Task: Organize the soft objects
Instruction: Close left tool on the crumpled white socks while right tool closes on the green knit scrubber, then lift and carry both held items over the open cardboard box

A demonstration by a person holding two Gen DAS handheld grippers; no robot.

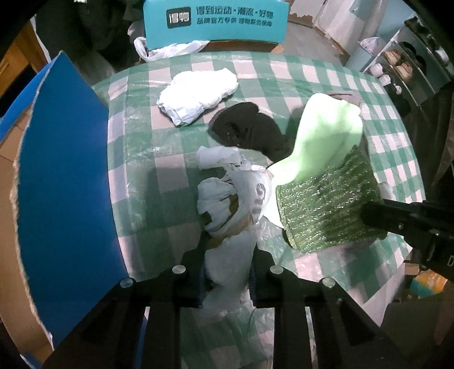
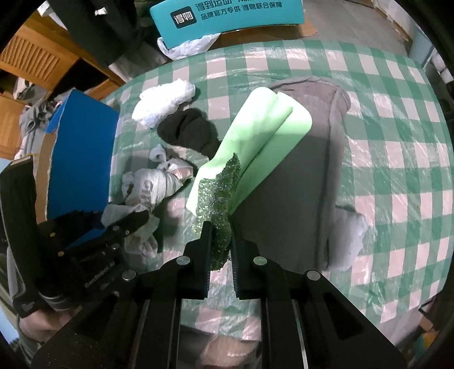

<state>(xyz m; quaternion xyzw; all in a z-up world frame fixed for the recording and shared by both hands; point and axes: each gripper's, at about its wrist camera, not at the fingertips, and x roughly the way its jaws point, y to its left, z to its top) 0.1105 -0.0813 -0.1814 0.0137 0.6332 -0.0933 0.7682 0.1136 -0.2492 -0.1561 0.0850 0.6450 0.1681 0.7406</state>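
I have the left gripper [image 1: 227,272] clamped on a crumpled white bag [image 1: 235,198], which hangs out from between the fingers [image 1: 195,272] over the checked tablecloth [image 1: 147,176]; brown patches and grey print show among its folds. My right gripper [image 2: 221,249] is closed on the near edge of a glittery green scrubber [image 2: 220,198], its pads pinching it edge-on, and a pale green foam sheet [image 2: 261,133] folded along its length runs from the scrubber toward the far right. In the left view the right gripper comes in from the right edge, touching the scrubber's right side. Under the foam lies a grey garment [image 2: 312,159], spread flat on the right part of the cloth. Just left of the foam's far half sits a dark bundle [image 1: 247,127], and farther left of that a white wad [image 1: 198,93], apart from the bag I hold. A blue box [image 1: 65,170] stands open at the left edge of the table, close beside the bag. Beyond the far edge stands a teal carton [image 1: 215,20] with white lettering, a thin plastic bag [image 1: 170,49] at its foot.
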